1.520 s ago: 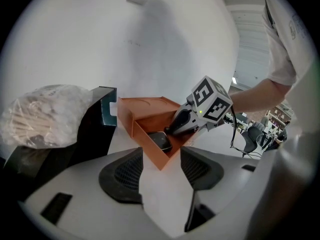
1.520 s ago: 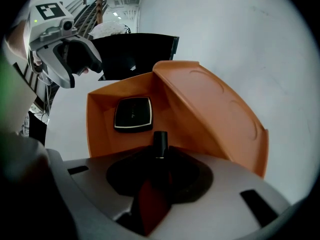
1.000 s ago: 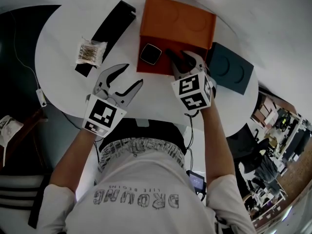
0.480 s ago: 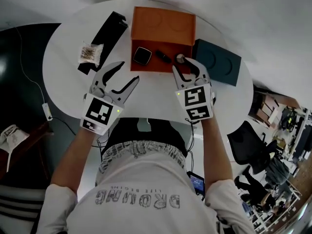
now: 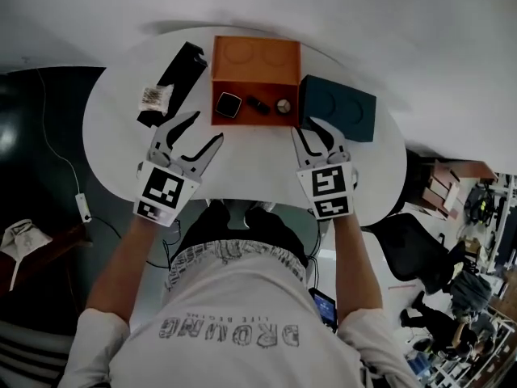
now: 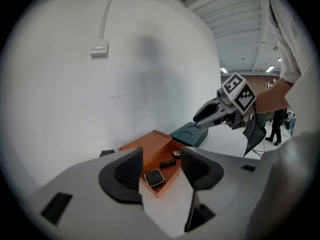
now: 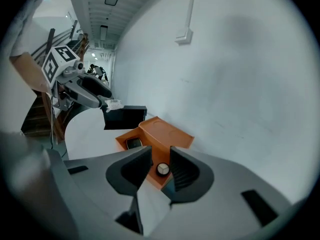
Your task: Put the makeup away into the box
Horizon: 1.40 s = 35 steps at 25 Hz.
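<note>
The orange box stands open on the white round table, its lid tipped back. Inside lie a black square compact, a dark lipstick and a small round jar. My left gripper hovers open and empty in front of the box's left side. In front of the box's right corner my right gripper is closing its jaws to a narrow gap, with nothing between them. Past its jaws the right gripper view shows the jar and the compact. The left gripper view shows the compact and the lipstick.
A dark teal box stands right of the orange one. A long black box and a packet of cotton swabs lie at the left. The table edge runs just in front of the person. Office chairs stand at the lower right.
Both grippers have risen and drawn back from the box toward the person. The right one has left the box, its jaws have narrowed, and the round jar now lies inside.
</note>
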Available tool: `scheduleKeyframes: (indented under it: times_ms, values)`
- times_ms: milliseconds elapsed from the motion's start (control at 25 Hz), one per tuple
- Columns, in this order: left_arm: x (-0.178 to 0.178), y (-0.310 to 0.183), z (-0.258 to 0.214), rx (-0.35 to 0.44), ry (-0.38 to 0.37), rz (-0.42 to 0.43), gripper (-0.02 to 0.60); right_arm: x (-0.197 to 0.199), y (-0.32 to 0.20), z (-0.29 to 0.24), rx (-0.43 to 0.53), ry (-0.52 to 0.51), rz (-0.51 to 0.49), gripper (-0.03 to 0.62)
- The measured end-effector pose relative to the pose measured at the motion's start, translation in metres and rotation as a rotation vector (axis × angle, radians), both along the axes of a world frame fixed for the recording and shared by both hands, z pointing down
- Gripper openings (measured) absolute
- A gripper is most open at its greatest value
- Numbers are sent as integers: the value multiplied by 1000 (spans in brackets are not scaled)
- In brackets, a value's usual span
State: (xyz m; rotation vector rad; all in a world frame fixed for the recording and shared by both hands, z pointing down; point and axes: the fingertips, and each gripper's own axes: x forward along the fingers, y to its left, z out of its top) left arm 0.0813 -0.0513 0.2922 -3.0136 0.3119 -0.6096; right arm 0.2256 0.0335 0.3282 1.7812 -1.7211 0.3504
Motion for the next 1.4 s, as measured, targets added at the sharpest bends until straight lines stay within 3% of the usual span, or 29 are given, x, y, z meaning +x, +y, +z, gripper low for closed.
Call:
scheduleKeyframes:
  times_ms: [600,1400]
  values:
    - [-8,26,-61,78,112,-16,231,-8,30,-73,190,8,47,81]
    - [-6,25,-106,107,259,-75,77,-2,41,-119,353,-69,80,8]
